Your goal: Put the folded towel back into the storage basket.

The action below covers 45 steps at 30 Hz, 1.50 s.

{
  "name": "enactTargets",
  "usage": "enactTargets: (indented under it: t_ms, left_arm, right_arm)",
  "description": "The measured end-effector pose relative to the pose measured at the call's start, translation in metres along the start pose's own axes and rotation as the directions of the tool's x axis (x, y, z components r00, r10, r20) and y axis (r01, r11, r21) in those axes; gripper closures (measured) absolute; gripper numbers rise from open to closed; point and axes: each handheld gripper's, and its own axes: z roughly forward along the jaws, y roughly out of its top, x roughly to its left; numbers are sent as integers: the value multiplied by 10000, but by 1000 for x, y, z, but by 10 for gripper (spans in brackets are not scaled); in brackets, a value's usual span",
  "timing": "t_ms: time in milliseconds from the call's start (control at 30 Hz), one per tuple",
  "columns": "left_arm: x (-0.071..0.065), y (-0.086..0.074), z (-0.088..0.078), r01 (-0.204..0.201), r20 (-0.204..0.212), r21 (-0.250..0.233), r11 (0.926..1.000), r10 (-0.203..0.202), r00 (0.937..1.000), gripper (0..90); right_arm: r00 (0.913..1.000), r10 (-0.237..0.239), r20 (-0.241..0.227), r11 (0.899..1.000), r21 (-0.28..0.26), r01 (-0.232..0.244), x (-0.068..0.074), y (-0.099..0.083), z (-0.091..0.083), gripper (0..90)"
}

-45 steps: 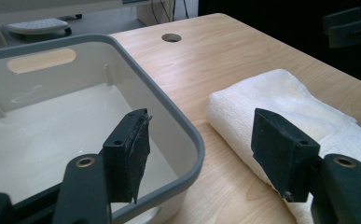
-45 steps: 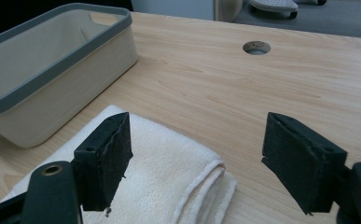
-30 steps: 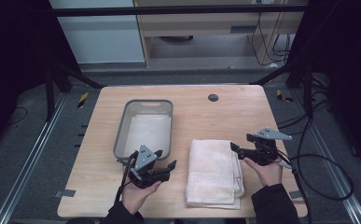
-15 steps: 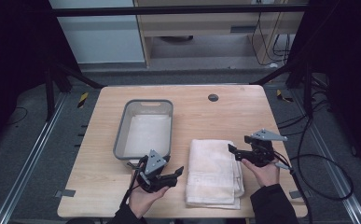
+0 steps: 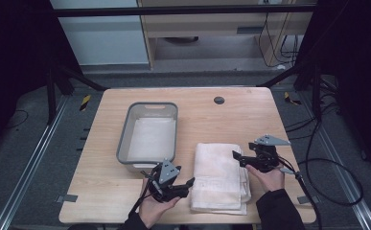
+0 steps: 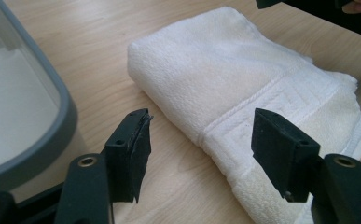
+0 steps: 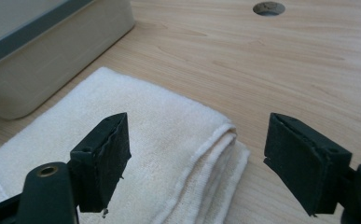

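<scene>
A folded white towel (image 6: 243, 88) of looped terry cloth, with a woven key-pattern band, lies on a pale, matt wood-grain table (image 7: 281, 60). At the frame's upper left, a smooth plastic basin (image 5: 148, 136) with a grey rim; the jaws' black pads look matt and rough-edged.

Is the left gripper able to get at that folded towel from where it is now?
Probably yes. The left gripper is open, its jaws level with the folded white towel's near edge, and only bare table lies between them.
</scene>
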Motion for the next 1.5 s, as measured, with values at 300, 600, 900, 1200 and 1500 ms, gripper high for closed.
enactTargets:
  t_ms: [300,600,900,1200,1500]
  left_arm:
    - [-7,-7,13,-60,96,405,9992,57,9999,358]
    - [-15,-12,28,-226,272,847,9961,203,9994,334]
    - [-17,-20,42,-230,381,1209,9924,185,9991,312]
    - [-18,-24,51,-200,362,1436,9894,150,9992,313]
    - [-13,-25,59,298,695,1765,9838,-427,9967,315]
  right_arm:
    - [10000,-73,49,9988,479,71,0,-6,10,225]
    - [9999,-151,36,9964,836,147,2,-10,20,231]
    - [9994,-323,97,9901,1371,306,3,-16,31,230]
    - [9993,347,-168,9879,1519,-317,-3,-23,37,233]
    - [9978,587,-304,9814,1847,-521,-2,-25,41,285]
